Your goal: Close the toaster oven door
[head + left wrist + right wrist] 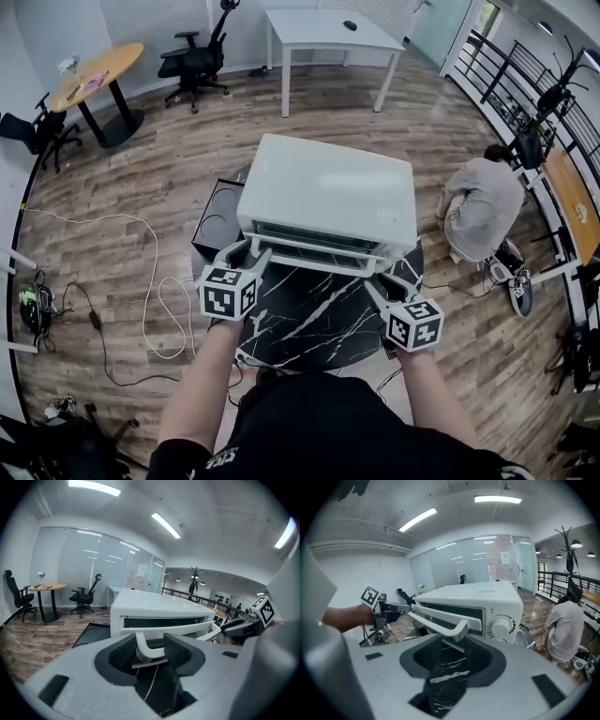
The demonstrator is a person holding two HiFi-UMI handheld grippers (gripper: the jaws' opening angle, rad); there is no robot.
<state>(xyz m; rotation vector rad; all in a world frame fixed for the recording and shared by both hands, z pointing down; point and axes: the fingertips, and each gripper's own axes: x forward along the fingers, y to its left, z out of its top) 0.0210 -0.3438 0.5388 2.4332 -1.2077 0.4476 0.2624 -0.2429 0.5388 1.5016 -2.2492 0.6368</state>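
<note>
Head view has the white toaster oven [328, 187] sitting on the black marbled worktop [309, 323], its door [319, 246] tilted partly open toward me. My left gripper [149, 648] clamps the left end of the door handle [436, 621], my right gripper [453, 641] its right end.

White, boxy toaster oven [328, 192] upright on a black, white-veined round table [309, 323], front facing the camera wearer. Dark glass door [476, 615] ajar, top edge tipped slightly outward. Long white bar handle [314, 260] running across the door's upper edge. Round white knob [501, 626] beside the door, on the oven's right-hand panel.
</note>
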